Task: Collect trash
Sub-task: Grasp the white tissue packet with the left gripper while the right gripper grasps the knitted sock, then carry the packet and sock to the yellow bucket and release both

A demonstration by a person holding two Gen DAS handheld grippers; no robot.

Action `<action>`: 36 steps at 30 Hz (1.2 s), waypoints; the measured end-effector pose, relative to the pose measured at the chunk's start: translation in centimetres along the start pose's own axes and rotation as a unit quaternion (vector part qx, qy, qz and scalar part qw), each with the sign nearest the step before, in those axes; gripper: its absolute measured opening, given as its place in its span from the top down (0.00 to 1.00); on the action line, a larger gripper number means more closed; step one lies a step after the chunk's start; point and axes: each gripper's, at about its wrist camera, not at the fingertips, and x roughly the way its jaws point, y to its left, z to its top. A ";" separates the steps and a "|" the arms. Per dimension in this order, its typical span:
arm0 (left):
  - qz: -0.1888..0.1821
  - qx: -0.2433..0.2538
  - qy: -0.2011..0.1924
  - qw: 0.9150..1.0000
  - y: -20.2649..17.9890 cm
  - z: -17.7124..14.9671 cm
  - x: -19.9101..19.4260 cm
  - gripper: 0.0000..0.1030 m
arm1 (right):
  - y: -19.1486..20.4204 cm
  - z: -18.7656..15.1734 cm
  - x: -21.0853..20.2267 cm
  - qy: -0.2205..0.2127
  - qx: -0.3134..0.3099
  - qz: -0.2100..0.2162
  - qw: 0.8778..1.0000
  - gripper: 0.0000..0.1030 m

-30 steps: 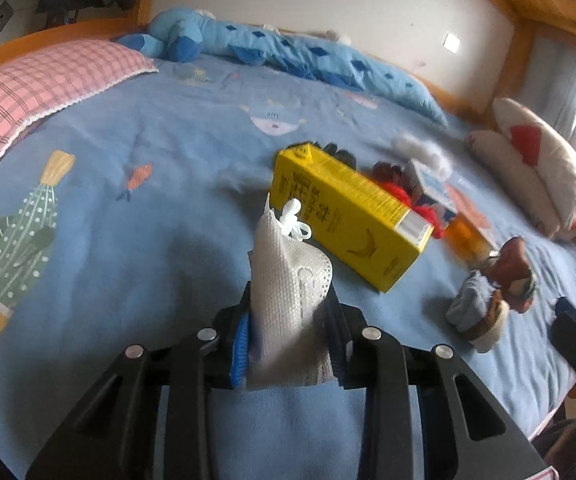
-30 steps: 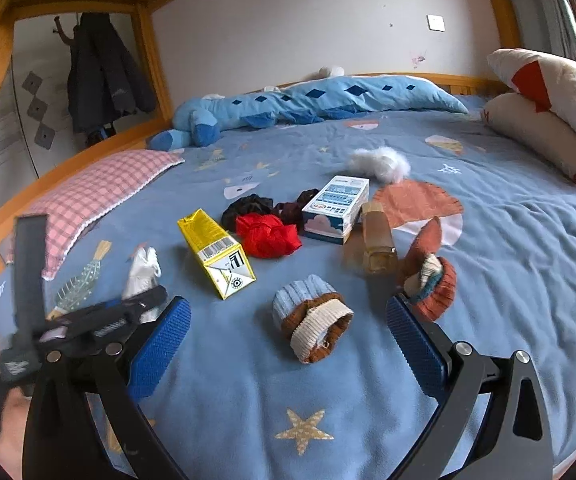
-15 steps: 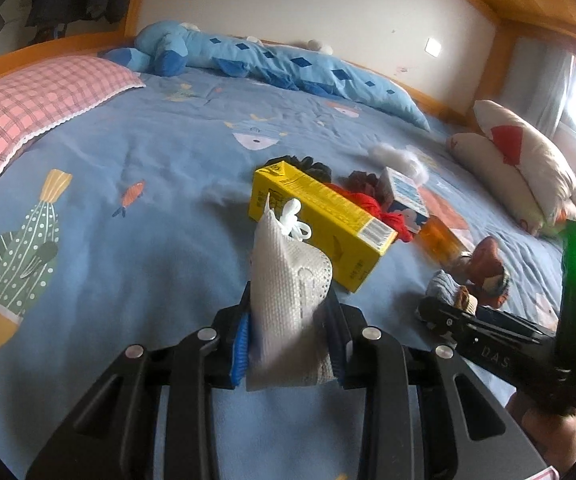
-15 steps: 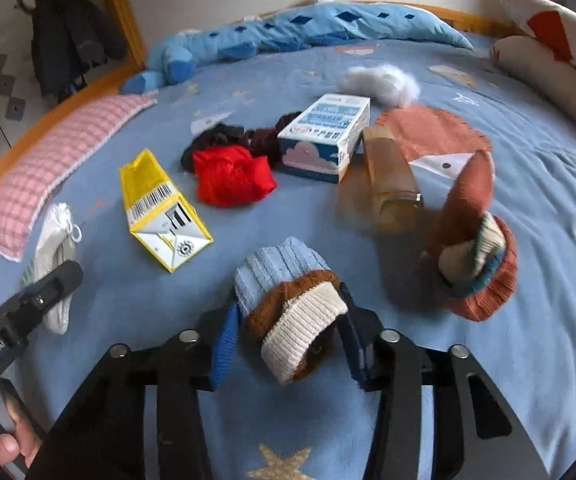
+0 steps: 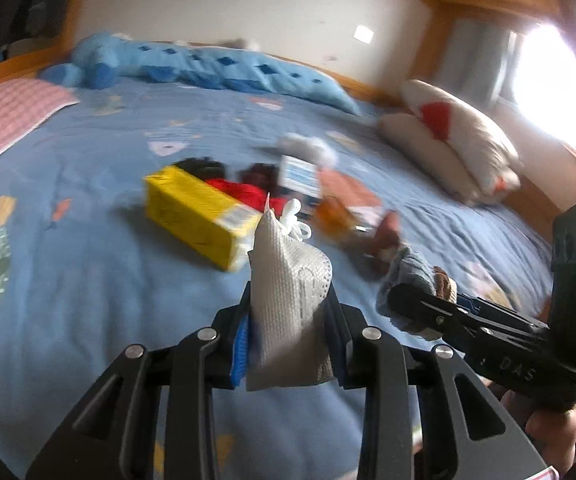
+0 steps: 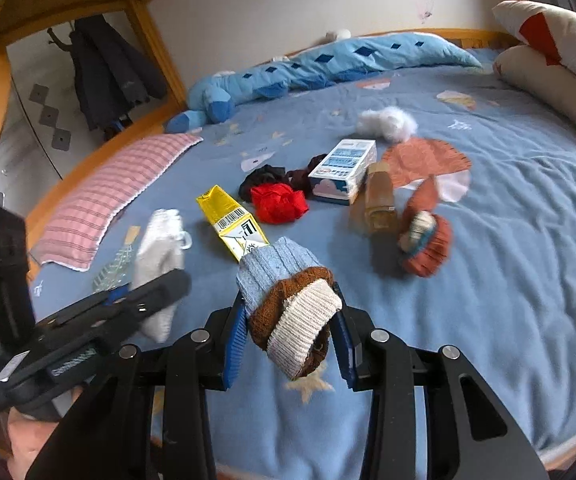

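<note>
My left gripper (image 5: 288, 336) is shut on a white face mask (image 5: 288, 300) and holds it above the blue bedspread; the mask also shows in the right wrist view (image 6: 160, 248). My right gripper (image 6: 291, 336) is shut on a rolled blue, brown and cream sock (image 6: 291, 300), lifted off the bed; it also shows in the left wrist view (image 5: 411, 276). On the bed lie a yellow carton (image 6: 232, 220), a red cloth (image 6: 280, 202), a white and blue box (image 6: 343, 170), an amber bottle (image 6: 379, 200), a second rolled sock (image 6: 423, 236) and a white tuft (image 6: 387, 122).
A pink checked pillow (image 6: 116, 192) lies at the left edge, a long blue plush (image 6: 307, 68) along the wall, and two cream cushions (image 6: 551, 56) at the right. Dark socks (image 6: 264, 178) lie behind the red cloth. A coat (image 6: 108, 72) hangs beyond the wooden bed frame.
My right gripper came down, shut on the rolled sock and lifted it off the bed. My left gripper kept hold of the mask and swung right, close beside the right one.
</note>
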 end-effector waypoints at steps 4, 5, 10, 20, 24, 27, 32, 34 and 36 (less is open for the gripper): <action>-0.033 0.023 0.011 0.999 -3.2 -0.5 0.3 0.69 | -1.6 -0.8 -3.6 -0.015 0.003 -0.014 1.000 0.64; -0.038 0.030 0.013 0.999 -4.0 -0.7 0.4 0.69 | -2.1 -1.1 -4.7 -0.019 0.005 -0.021 1.000 0.64; -0.075 0.068 0.026 0.994 -8.8 -1.6 0.7 0.69 | -4.7 -2.5 -9.2 -0.037 0.021 -0.047 0.998 0.64; -0.146 0.138 0.057 0.978 -18.1 -3.7 1.8 0.69 | -9.3 -6.5 -17.4 -0.066 0.069 -0.102 0.990 0.64; -0.183 0.165 0.079 0.966 -22.1 -5.1 2.3 0.69 | -11.2 -8.6 -21.0 -0.080 0.094 -0.137 0.983 0.64; -0.210 0.195 0.092 0.954 -25.5 -6.5 2.4 0.69 | -12.5 -10.2 -23.3 -0.087 0.112 -0.161 0.977 0.64; -0.253 0.234 0.118 0.931 -30.5 -9.1 2.6 0.68 | -14.3 -13.5 -27.6 -0.098 0.148 -0.209 0.962 0.63; -0.267 0.244 0.132 0.923 -32.1 -10.3 2.7 0.69 | -15.1 -15.0 -29.0 -0.096 0.161 -0.228 0.955 0.63; -0.281 0.254 0.150 0.913 -33.7 -11.6 3.0 0.68 | -15.6 -16.2 -30.0 -0.096 0.172 -0.241 0.950 0.63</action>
